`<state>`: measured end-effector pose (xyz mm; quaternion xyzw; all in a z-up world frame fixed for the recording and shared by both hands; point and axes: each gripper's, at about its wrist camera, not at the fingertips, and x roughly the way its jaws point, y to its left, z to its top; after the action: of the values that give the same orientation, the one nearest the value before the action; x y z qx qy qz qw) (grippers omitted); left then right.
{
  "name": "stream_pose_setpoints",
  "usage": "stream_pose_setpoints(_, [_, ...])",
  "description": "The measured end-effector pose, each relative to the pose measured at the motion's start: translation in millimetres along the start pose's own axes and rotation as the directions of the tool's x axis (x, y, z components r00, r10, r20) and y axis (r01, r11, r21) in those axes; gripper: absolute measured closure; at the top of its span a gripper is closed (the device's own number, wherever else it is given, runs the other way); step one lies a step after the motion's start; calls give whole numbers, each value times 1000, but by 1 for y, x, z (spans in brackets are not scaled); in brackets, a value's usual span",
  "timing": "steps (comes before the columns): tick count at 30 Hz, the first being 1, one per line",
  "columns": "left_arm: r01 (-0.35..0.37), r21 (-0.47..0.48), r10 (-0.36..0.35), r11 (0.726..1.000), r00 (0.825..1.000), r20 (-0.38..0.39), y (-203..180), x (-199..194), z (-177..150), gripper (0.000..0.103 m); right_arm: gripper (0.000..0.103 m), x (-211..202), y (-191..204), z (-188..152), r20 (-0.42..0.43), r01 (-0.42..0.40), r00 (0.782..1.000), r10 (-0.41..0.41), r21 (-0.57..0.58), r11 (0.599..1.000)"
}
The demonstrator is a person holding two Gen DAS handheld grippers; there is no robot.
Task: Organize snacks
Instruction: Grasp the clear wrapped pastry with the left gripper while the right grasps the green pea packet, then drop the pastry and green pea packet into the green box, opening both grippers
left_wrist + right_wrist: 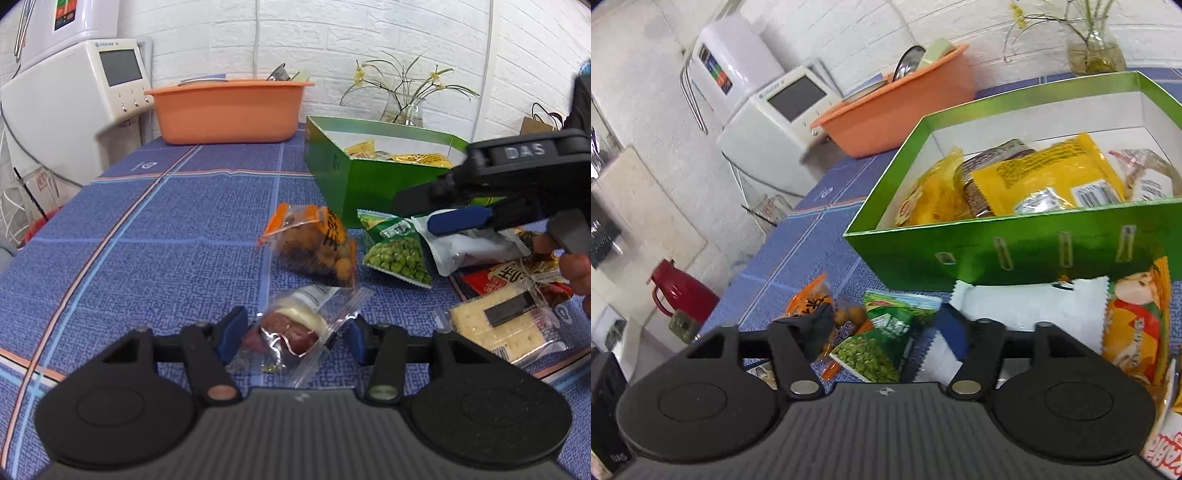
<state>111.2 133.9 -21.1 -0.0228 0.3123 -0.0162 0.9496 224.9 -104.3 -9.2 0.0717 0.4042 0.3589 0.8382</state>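
My left gripper (293,332) is open, its fingers on either side of a clear-wrapped red and white snack (295,328) lying on the blue tablecloth. Beyond it lie an orange bag of nuts (314,243), a green pea packet (399,251), a white-silver packet (476,247) and a cracker pack (502,328). My right gripper (439,218) hovers open over the pea packet (879,343) and the white packet (1015,306). The green box (1034,247) behind holds several yellow snack bags (1045,181).
An orange tub (229,110) with dishes stands at the table's back, next to a white appliance (85,99). A glass vase with flowers (402,107) stands behind the box. An orange chip bag (1137,325) lies to the right. A red jug (679,291) stands off the table.
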Motion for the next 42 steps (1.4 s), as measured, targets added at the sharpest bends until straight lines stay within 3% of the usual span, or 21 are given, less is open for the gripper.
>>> stream_pose_setpoints(2, [3, 4, -3, 1000, 1000, 1, 0, -1, -1, 52, 0, 13, 16, 2, -45, 52, 997, -57, -100, 994])
stream_pose_setpoints(5, [13, 0, -13, 1000, 1000, 4, 1, -3, -3, 52, 0, 29, 31, -4, -72, 53, 995, -71, -221, 974])
stream_pose_setpoints(6, [15, -4, -15, 1000, 1000, 6, 2, -4, -4, 52, 6, 29, 34, -8, -49, 59, 996, -74, -249, 967])
stream_pose_setpoints(7, [18, -7, -18, 1000, 1000, 8, 2, -5, -5, 52, 32, 29, 36, -11, -34, 77, 995, -90, -273, 959])
stream_pose_setpoints(13, [53, -56, -52, 997, 998, 20, 9, -9, -6, 52, 36, 6, 20, -24, 9, 24, 1000, -23, -158, 987])
stream_pose_setpoints(20, [82, -95, -75, 992, 995, 72, 11, -27, 2, 52, 36, -39, 2, -41, 110, -120, 987, 118, 16, 993])
stream_pose_setpoints(24, [99, -65, -92, 993, 991, 102, 0, -33, 16, 52, 36, -59, 1, -46, 167, -188, 970, 180, 34, 982])
stream_pose_setpoints(28, [117, -4, -115, 993, 984, 135, -18, -29, 42, 52, 36, -85, -1, -40, 276, -192, 944, 183, 6, 981])
stream_pose_setpoints(31, [138, 45, -144, 989, 975, 172, -32, -22, 71, 52, 36, -109, -9, -22, 394, -127, 911, 122, -13, 992])
stream_pose_setpoints(36, [138, 107, -159, 985, 964, 215, -58, 3, 127, 52, 36, -129, -33, 25, 546, -23, 838, 0, 35, 999])
stream_pose_setpoints(38, [152, 107, -173, 982, 961, 214, -67, 21, 147, 52, 36, -123, -47, 43, 552, -48, 834, 15, 46, 998])
stream_pose_setpoints(39, [160, 94, -176, 983, 963, 205, -71, 32, 155, 52, 36, -117, -55, 50, 537, -76, 843, 38, 50, 996])
stream_pose_setpoints(42, [177, 37, -181, 984, 969, 171, -80, 65, 169, 52, 35, -95, -84, 54, 527, -144, 849, 39, 161, 976])
